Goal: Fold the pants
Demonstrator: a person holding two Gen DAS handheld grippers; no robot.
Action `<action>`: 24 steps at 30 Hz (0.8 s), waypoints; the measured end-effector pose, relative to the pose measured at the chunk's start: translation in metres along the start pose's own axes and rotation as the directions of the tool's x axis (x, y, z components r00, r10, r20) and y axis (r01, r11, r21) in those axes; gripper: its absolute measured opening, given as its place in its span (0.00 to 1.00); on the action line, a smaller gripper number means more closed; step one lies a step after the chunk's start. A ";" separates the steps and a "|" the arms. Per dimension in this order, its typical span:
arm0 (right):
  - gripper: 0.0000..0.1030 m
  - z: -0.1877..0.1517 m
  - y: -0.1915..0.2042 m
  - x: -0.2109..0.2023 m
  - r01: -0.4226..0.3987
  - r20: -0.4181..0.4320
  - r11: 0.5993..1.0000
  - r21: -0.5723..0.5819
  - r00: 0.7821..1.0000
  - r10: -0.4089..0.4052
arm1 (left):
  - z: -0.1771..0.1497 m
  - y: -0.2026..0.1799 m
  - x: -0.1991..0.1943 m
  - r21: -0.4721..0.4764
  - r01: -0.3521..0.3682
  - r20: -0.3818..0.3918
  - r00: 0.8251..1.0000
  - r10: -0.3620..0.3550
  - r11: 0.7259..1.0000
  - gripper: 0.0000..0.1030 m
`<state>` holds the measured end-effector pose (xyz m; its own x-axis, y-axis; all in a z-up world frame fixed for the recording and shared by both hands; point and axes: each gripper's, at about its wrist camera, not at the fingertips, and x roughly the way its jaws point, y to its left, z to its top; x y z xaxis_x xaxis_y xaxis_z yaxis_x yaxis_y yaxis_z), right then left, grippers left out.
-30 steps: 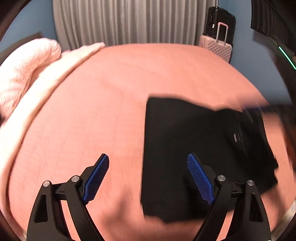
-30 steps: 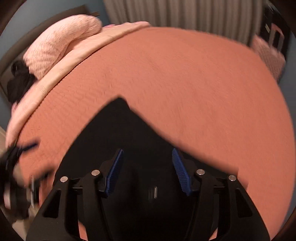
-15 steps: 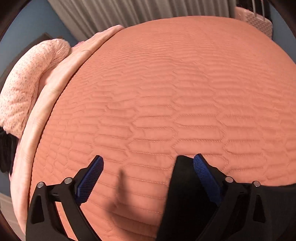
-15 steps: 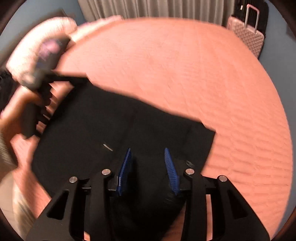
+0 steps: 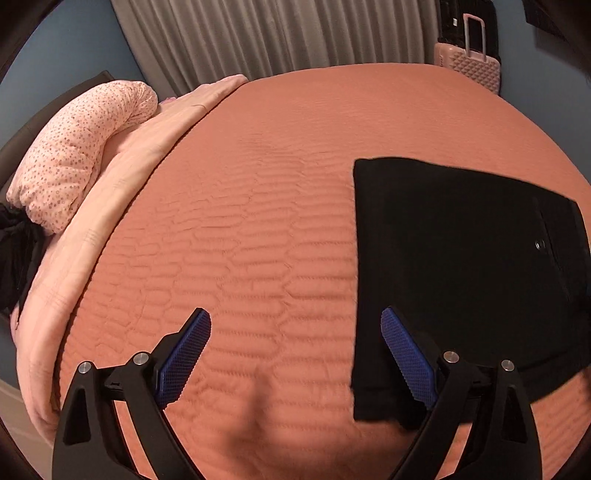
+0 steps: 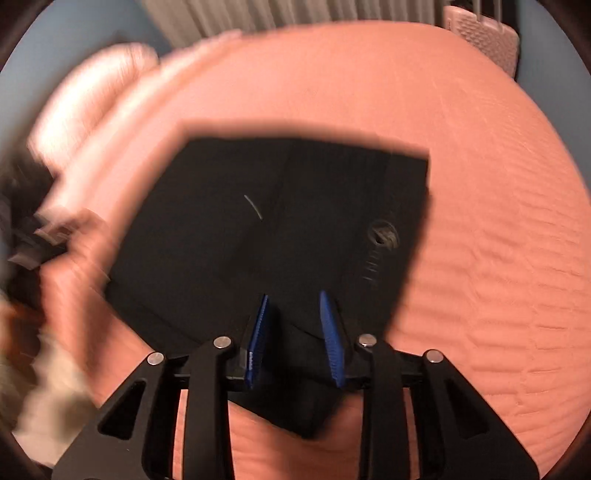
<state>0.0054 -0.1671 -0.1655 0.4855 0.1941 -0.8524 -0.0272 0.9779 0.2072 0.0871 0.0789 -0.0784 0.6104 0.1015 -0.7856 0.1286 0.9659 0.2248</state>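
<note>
The black pants (image 5: pixel 461 251) lie folded into a rough rectangle on the salmon quilted bedspread (image 5: pixel 258 184), waistband button toward the right. My left gripper (image 5: pixel 295 315) hangs open and wide above the bedspread; its right finger sits over the pants' near left edge and nothing is between the pads. In the right wrist view the pants (image 6: pixel 295 206) fill the middle. My right gripper (image 6: pixel 294 297) is over their near edge, its jaws closing with black cloth between the blue pads and a gap still showing.
A speckled pink pillow (image 5: pixel 81 155) and a folded pale blanket lie along the bed's left side, with dark clothing (image 5: pixel 14 251) beyond them. A pink suitcase (image 5: pixel 469 62) stands by the grey curtain (image 5: pixel 277 33) at the far right. The right view's left edge is motion-blurred.
The right gripper's jaws have narrowed steadily over the pants' near edge. The left gripper swung away from the pants and back, staying wide; the pants now lie as a squarer rectangle.
</note>
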 end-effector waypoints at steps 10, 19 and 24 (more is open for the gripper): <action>0.19 -0.042 0.027 -0.027 0.094 0.030 0.995 0.012 0.995 -0.095 | -0.012 -0.072 -0.032 0.149 0.104 -0.041 0.994 -0.099 0.983 0.89; 0.22 -0.057 0.027 -0.043 0.058 0.050 0.997 0.044 0.997 -0.060 | -0.006 -0.111 -0.036 0.242 0.137 -0.058 0.990 -0.126 0.961 0.90; 0.23 -0.028 -0.031 -0.044 0.021 0.090 0.973 0.228 0.995 -0.043 | -0.005 -0.106 -0.024 0.194 0.129 -0.068 0.991 -0.118 0.972 0.90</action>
<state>-0.0392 -0.2040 -0.1481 0.5631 0.1445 -0.8137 0.1834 0.9382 0.2935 0.0547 -0.0243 -0.0860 0.5365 0.0032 -0.8439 0.3555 0.9061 0.2294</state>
